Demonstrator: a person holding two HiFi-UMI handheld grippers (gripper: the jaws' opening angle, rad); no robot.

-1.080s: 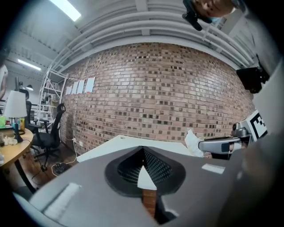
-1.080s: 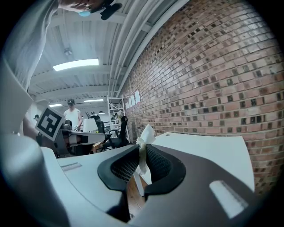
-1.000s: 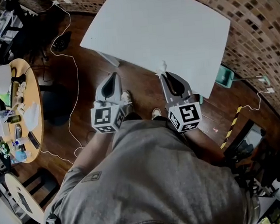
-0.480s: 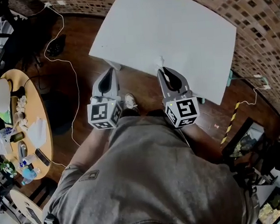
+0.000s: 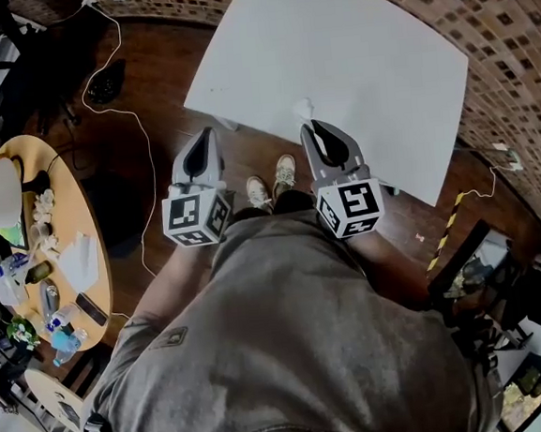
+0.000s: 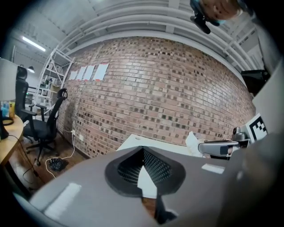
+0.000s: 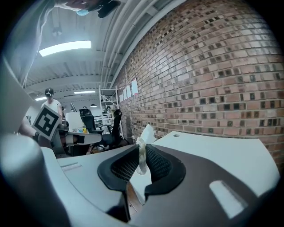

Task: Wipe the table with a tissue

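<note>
The white table stands ahead of me, bare on top. My right gripper is shut on a white tissue, whose free end reaches just over the table's near edge. In the right gripper view the tissue stands up from between the closed jaws, with the table beyond it. My left gripper hovers over the wooden floor just short of the table's near left corner, shut with nothing in it. In the left gripper view its jaw tips meet.
A round wooden side table at the left carries bottles, a lamp and tissues. A white cable trails across the floor. My shoes are near the table's edge. A brick wall runs behind and to the right. An office chair stands far left.
I have stepped closer to the white table. Both grippers have moved forward, and the tissue in the right one now reaches the table's near edge.
</note>
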